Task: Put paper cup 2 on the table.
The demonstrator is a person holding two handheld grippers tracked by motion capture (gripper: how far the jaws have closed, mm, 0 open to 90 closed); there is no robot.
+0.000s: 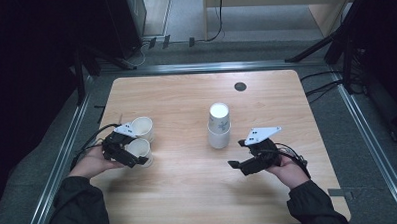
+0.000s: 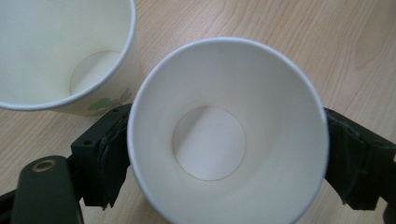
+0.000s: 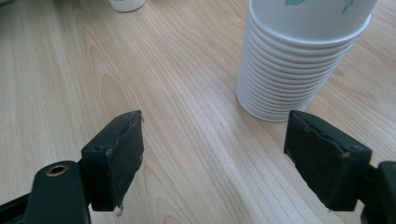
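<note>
Two loose paper cups stand upright at the left of the table point(image 1: 189, 192) in the high view: the far cup point(image 1: 142, 127) and, touching it on the near side, the near cup point(image 1: 139, 149). My left gripper point(image 1: 133, 155) sits around the near cup, which rests on the wood. Near the table's middle stands an upside-down cup stack point(image 1: 219, 126). My right gripper point(image 1: 237, 165) hangs low over bare wood, near and right of that stack, apart from it.

Left gripper view: the near cup point(image 2: 226, 135) stands mouth-up between the two black jaws. The pads flank its wall closely; I cannot tell whether they still touch it. I read the tongs as released, the cup standing on its own. The far cup point(image 2: 60, 51) is just beside it.

Right gripper view: the jaws are spread wide over bare table point(image 3: 177, 130), with nothing between them. The cup stack point(image 3: 299, 60) rises beyond them.
</note>
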